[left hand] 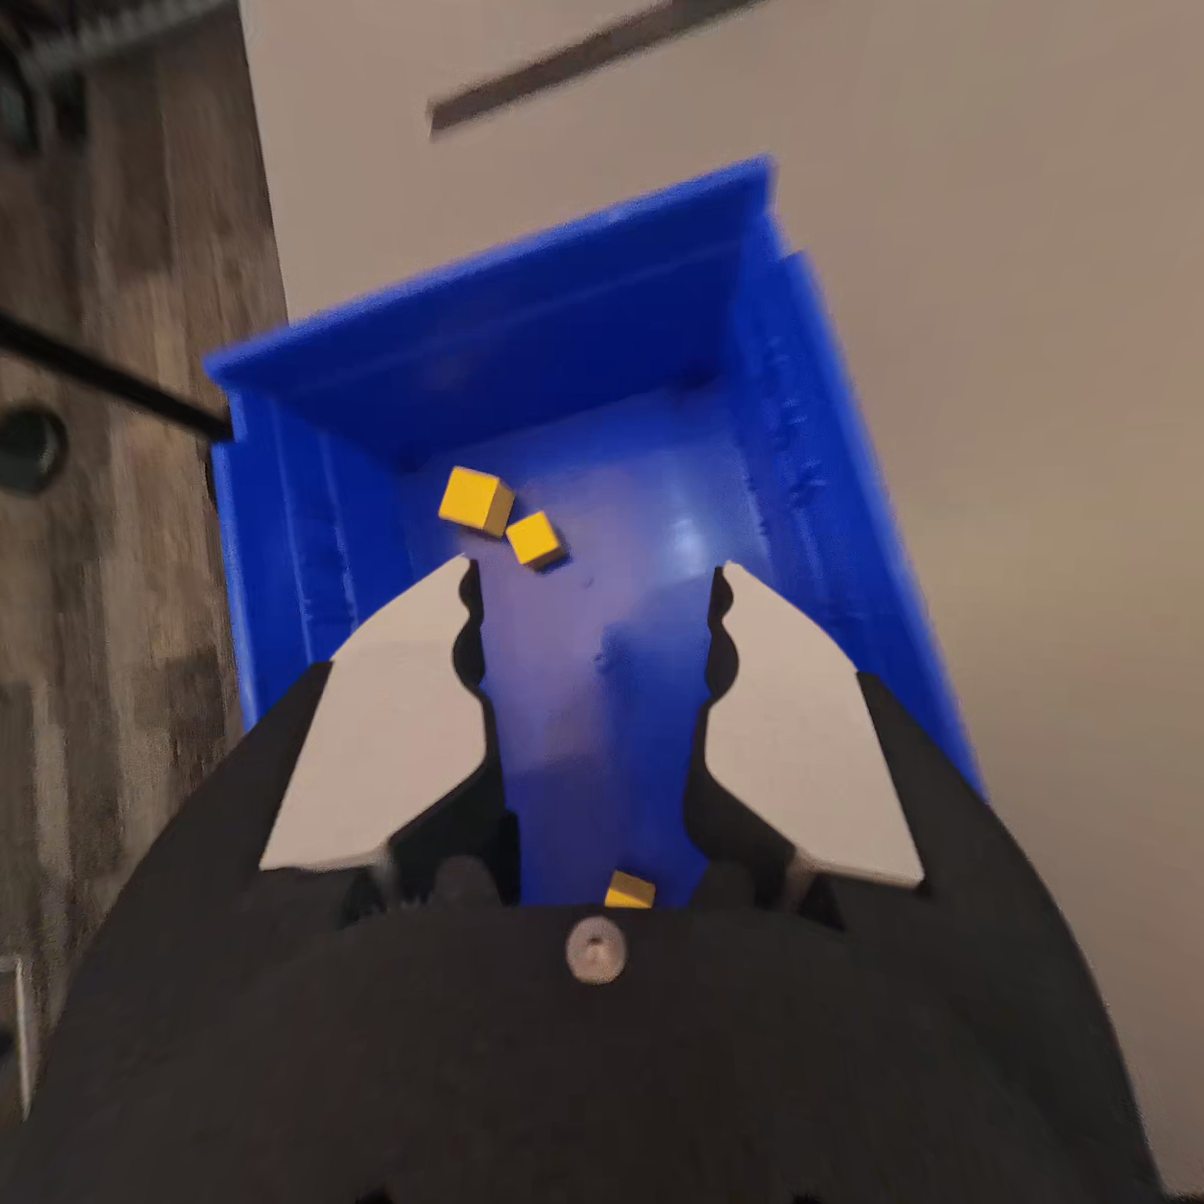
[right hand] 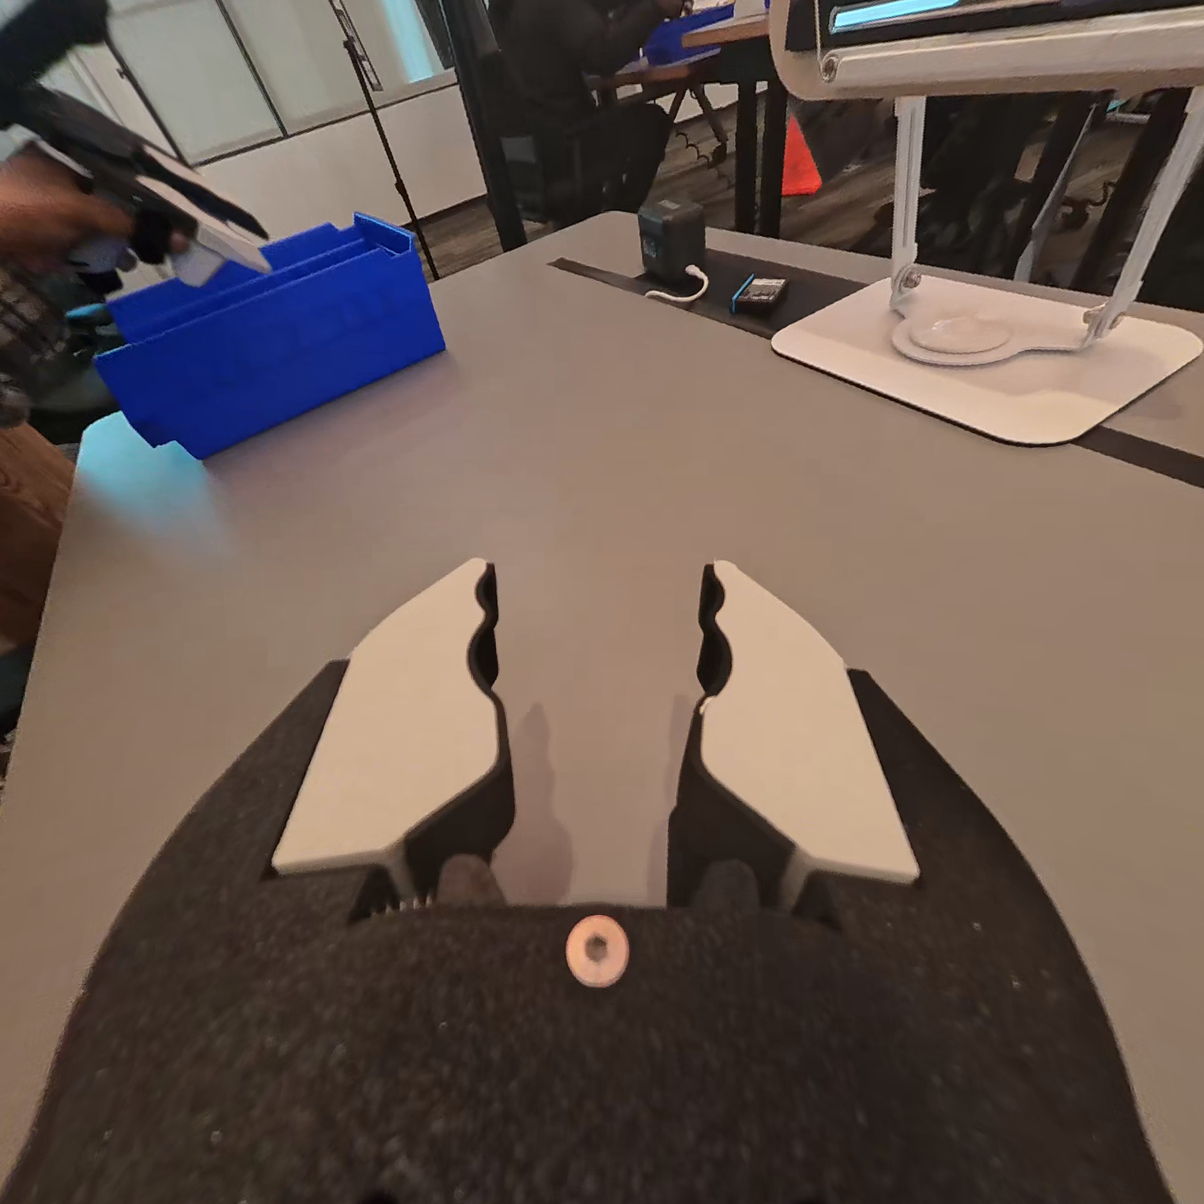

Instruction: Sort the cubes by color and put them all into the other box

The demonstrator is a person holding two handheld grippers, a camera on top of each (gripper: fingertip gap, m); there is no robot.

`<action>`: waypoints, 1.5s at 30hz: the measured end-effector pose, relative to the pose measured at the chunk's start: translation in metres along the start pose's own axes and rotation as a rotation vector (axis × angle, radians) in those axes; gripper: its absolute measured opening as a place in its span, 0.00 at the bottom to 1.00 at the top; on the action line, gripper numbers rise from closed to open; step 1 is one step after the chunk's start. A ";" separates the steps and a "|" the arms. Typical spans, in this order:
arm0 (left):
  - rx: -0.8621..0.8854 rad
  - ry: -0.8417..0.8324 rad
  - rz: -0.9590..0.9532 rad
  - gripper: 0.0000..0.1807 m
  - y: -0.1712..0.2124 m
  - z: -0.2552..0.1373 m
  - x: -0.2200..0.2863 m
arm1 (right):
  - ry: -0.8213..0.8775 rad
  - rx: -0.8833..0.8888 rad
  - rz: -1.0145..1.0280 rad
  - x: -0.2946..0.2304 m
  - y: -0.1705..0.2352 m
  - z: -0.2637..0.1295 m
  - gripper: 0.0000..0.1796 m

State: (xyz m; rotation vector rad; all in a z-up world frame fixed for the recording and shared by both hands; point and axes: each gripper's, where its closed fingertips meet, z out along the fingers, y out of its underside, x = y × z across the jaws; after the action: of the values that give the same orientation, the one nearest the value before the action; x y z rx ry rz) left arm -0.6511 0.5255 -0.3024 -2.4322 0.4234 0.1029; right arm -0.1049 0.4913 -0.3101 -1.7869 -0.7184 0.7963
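1. In the left wrist view, the left tool (left hand: 594, 568) was held above a blue box (left hand: 814, 521), its fingers spread apart with nothing between them.
2. Three yellow cubes were seen on the floor of this box: a larger cube (left hand: 475, 501) near the far wall, a smaller cube (left hand: 534, 548) touching it or just beside it, and a third cube (left hand: 629, 891) low in the picture, partly hidden by the body of the tool.
3. The picture was blurred, so it could not be told whether the cubes lay still. The step in hand was judged to be either a release of a yellow cube into the box or a reach for one; which of the two boxes this was could not be told.
4. In the right wrist view, the right tool (right hand: 598, 573) was held low over the grey counter (right hand: 586, 456), its fingers also spread and empty.
5. Two blue boxes (right hand: 280, 345) were seen side by side at the far left corner of the counter, with the left tool (right hand: 221, 251) over them. No cube was visible from here.
6. The next move was judged to call for the open tool to be centred over one cube and lowered past the box wall without touching it.
7. The counter was smooth and matte. On it stood a white stand (right hand: 977, 365), a small black device (right hand: 671, 238) with a white cable, and a small dark item (right hand: 759, 293). Behind, a room with other tables, a seated person and an orange cone (right hand: 800, 163) was seen.
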 end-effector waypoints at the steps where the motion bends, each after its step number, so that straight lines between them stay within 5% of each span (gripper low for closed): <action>1: -0.048 -0.031 -0.033 0.37 0.008 0.014 -0.009 | 0.002 -0.004 0.000 0.000 0.001 -0.001 0.33; 12: -0.240 -0.064 -0.225 0.30 0.036 0.087 -0.033 | 0.005 0.005 0.049 0.009 0.002 -0.010 0.33; 16: -0.266 -0.022 -0.185 0.12 0.040 0.097 -0.030 | 0.011 0.015 0.051 0.011 0.000 -0.013 0.33; 22: 0.092 0.102 -0.143 0.12 -0.027 0.033 -0.020 | -0.023 0.034 0.089 0.008 -0.002 -0.013 0.32; 27: 0.580 0.318 0.162 0.11 -0.119 -0.086 0.088 | -0.174 0.051 0.198 -0.021 -0.016 0.001 0.33; 31: 0.876 0.501 0.459 0.11 -0.147 -0.147 0.229 | -0.383 0.048 0.329 -0.068 -0.049 0.010 0.35; 37: 1.189 0.877 0.583 0.11 -0.139 -0.173 0.385 | -0.854 0.018 0.755 -0.137 -0.101 -0.005 0.32; 45: 1.271 1.066 0.604 0.11 -0.130 -0.177 0.449 | -0.961 0.016 0.919 -0.157 -0.104 -0.018 0.30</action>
State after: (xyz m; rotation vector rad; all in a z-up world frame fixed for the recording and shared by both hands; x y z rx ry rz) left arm -0.1906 0.3868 -0.1674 -0.8733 1.1949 -0.9392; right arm -0.1967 0.3925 -0.1776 -1.6242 -0.4102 2.3457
